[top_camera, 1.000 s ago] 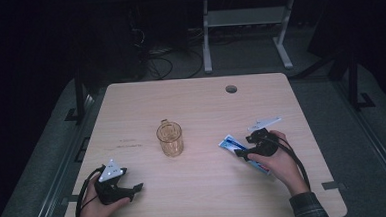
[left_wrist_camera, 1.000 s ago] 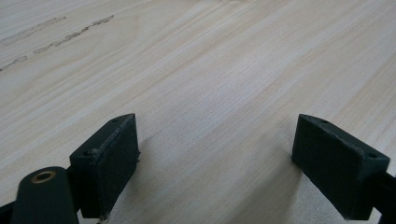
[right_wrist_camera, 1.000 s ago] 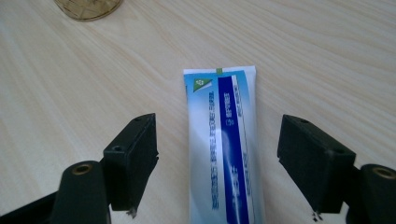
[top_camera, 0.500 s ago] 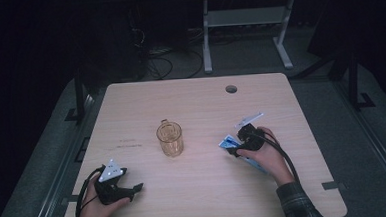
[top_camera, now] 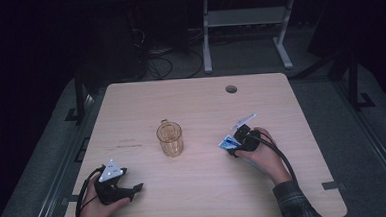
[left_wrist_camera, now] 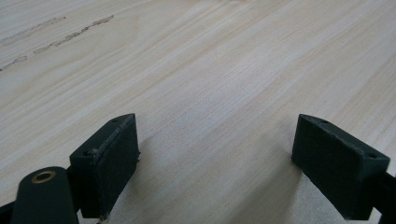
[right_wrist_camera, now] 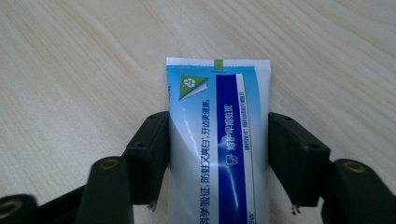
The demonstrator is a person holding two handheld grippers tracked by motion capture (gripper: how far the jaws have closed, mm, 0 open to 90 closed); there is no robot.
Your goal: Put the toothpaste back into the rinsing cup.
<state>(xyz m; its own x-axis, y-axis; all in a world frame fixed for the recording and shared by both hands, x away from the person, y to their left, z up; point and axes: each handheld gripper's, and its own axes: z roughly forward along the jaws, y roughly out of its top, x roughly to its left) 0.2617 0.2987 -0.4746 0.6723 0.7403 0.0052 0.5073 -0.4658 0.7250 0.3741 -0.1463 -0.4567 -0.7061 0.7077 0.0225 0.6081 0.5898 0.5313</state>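
my right gripper (right_wrist_camera: 219, 158) jaws have just been closing around the toothpaste tube (right_wrist_camera: 218, 140) lying flat on the tabletop (right_wrist_camera: 84, 56), pads at its edges, not lifted yet, glass mug (top_camera: 170, 138) well apart, left gripper (left_wrist_camera: 224, 163) jaws wide open, empty.

The black left gripper (top_camera: 135, 188) rests with jaws wide apart; the black right gripper (top_camera: 231, 150) has just been closing, jaws half-spread.
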